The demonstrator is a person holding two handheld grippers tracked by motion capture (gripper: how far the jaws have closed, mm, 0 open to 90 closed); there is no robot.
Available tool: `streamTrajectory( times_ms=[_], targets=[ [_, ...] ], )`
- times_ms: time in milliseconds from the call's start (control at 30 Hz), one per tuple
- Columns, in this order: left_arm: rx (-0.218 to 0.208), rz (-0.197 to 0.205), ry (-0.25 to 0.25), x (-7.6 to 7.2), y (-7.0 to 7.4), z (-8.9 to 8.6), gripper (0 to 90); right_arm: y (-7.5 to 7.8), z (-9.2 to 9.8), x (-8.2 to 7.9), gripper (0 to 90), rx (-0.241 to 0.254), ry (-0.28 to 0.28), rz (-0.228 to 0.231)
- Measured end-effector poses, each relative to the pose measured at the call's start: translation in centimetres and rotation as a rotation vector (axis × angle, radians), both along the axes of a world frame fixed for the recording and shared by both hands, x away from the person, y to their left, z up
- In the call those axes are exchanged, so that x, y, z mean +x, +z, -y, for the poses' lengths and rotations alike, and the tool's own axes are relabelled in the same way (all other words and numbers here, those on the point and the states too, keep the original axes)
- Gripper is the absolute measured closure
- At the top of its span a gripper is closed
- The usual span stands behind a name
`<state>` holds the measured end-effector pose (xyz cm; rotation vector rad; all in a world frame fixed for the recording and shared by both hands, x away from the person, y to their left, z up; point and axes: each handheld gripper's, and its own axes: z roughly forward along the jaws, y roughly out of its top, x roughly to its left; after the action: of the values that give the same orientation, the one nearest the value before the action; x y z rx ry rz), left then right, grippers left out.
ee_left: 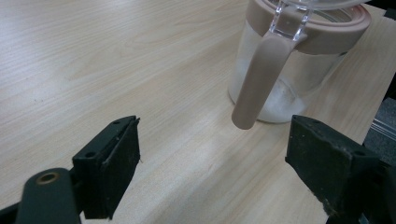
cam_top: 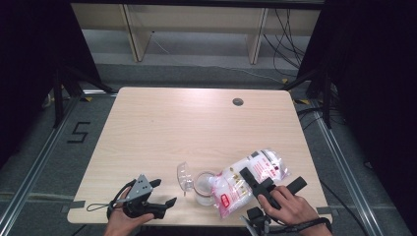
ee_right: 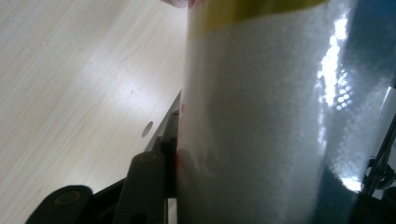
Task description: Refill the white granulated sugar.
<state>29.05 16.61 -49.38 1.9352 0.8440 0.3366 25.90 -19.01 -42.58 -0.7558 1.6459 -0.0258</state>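
A clear jar point(cam_top: 203, 191) with a beige rim stands near the table's front edge, its clear lid point(cam_top: 184, 176) flipped open to the left. Some white powder lies in its bottom. A plastic bag of white granules point(cam_top: 270, 164) with red print leans tilted, its lower end at the jar's mouth. My right gripper point(cam_top: 253, 181) is shut on the bag; in the right gripper view the bag point(ee_right: 271, 116) stands between the jaws of that gripper point(ee_right: 266, 186). My left gripper point(cam_top: 166, 191) rests open left of the jar. In the left gripper view, my left gripper point(ee_left: 212, 140) faces the jar point(ee_left: 299, 70) and its beige handle point(ee_left: 261, 74), apart from both.
The light wooden table point(cam_top: 172, 128) has a round cable hole point(cam_top: 238, 102) at its far right. Beyond the table stands a low wooden shelf point(cam_top: 196, 24) with cables on the floor. Dark curtains and stands flank both sides.
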Motion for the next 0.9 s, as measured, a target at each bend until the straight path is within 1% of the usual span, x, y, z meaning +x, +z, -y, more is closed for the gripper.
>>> streamTrajectory(
  times_ms=[67, 167, 200, 267, 367, 400, 433, 533, 667, 700, 733, 800, 833, 900],
  targets=[
    [0.002, 0.002, -0.001, 0.00, 0.00, 0.01, 16.9, 0.10, -0.09, 0.10, 63.1, -0.014, 0.014, 0.004],
    [0.003, 0.003, 0.000, 0.03, -0.02, 0.04, 16.9, 0.09, -0.03, 0.13, 63.2, -0.009, 0.011, 0.001],
    [0.005, 0.002, -0.002, 0.04, -0.02, 0.02, 16.9, 0.00, 0.08, 0.09, 63.2, 0.002, 0.000, 0.000],
    [0.002, 0.000, -0.001, 0.02, -0.04, 0.05, 16.9, -0.04, 0.11, 0.11, 63.2, -0.001, -0.002, -0.002],
    [0.020, 0.011, -0.013, 0.11, 0.03, -0.04, 16.9, -0.04, 0.07, 0.10, 63.3, -0.019, -0.004, -0.002],
    [0.020, 0.009, -0.012, 0.11, 0.02, -0.04, 16.9, -0.05, 0.06, 0.09, 63.3, -0.018, -0.002, -0.005],
    [0.009, 0.008, -0.008, 0.09, -0.02, 0.05, 16.9, -0.04, 0.04, 0.08, 63.3, -0.018, 0.000, -0.005],
    [0.008, 0.008, -0.008, 0.08, -0.04, 0.06, 16.9, 0.01, -0.06, 0.00, 63.4, -0.028, 0.001, -0.005],
    [0.007, 0.006, -0.009, 0.07, -0.07, 0.10, 16.9, 0.09, -0.09, 0.01, 63.4, -0.022, 0.005, -0.003],
    [-0.006, -0.008, 0.003, -0.02, -0.12, 0.19, 16.9, 0.11, -0.09, 0.04, 63.4, -0.025, 0.004, -0.005],
    [0.004, -0.008, -0.001, -0.01, -0.10, 0.11, 16.9, 0.14, -0.07, 0.03, 63.4, -0.030, 0.004, -0.001],
    [0.003, -0.008, -0.002, 0.00, -0.11, 0.12, 16.9, 0.07, -0.04, 0.06, 63.5, -0.028, 0.005, 0.000],
    [-0.005, -0.008, 0.002, -0.02, -0.12, 0.19, 16.9, 0.05, -0.04, 0.06, 63.5, -0.028, 0.005, 0.000],
    [-0.002, -0.002, 0.000, 0.01, -0.09, 0.16, 16.9, 0.03, -0.07, 0.07, 63.5, -0.042, 0.005, 0.000]
  ],
)
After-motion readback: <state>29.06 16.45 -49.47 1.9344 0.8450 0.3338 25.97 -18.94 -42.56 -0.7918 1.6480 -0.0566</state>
